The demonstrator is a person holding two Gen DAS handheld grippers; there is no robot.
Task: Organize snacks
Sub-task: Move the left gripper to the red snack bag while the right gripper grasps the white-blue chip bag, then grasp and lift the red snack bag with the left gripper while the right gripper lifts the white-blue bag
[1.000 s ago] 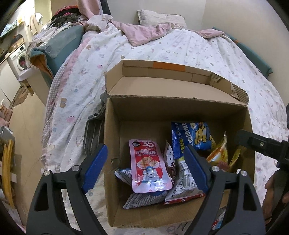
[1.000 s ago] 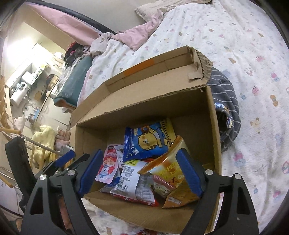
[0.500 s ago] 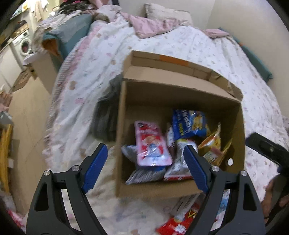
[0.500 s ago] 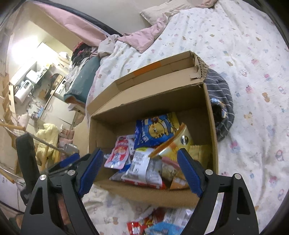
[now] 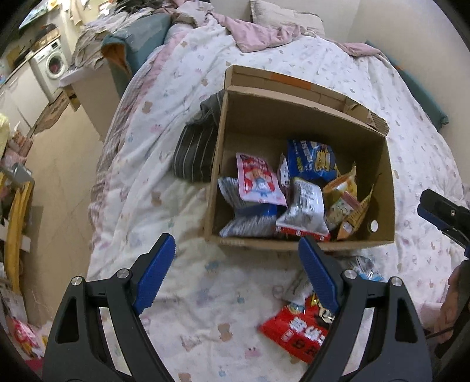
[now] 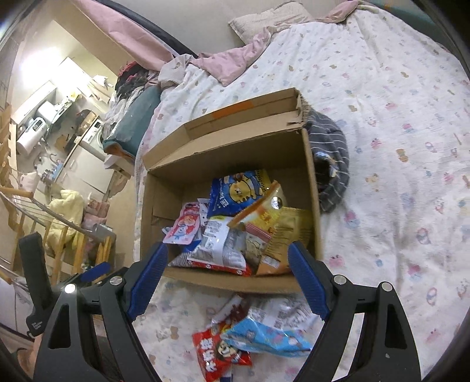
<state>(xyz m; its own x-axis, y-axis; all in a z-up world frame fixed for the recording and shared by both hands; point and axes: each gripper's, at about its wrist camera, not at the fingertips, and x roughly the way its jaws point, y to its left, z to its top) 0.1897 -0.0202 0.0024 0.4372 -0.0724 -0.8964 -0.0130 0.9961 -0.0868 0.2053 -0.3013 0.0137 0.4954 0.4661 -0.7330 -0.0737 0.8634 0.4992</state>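
Hovering over a bed [image 5: 205, 296] spread with a patterned white quilt: left gripper [image 5: 236, 271] and right gripper [image 6: 227, 277], both with blue pads spread wide and nothing between them. Sitting on the quilt just beyond both, an open cardboard box [image 5: 387, 176] with its flaps raised, holding a heap of snack packets: a pink pouch [image 5: 258, 180], a blue bag [image 5: 311, 160] with a cartoon bear, a black-and-white packet [image 5: 304, 210], orange and yellow packets [image 5: 343, 202] against one wall. Lying loose on the quilt just outside the near wall of the box, a red packet [image 6: 211, 352] and a light-blue packet [image 6: 264, 336], partly overlapping. Pressed against the box's side, a grey striped garment [image 5: 194, 150]. Farther up the bed, a pink blanket [image 6: 232, 63] and a pillow [image 6: 264, 19].
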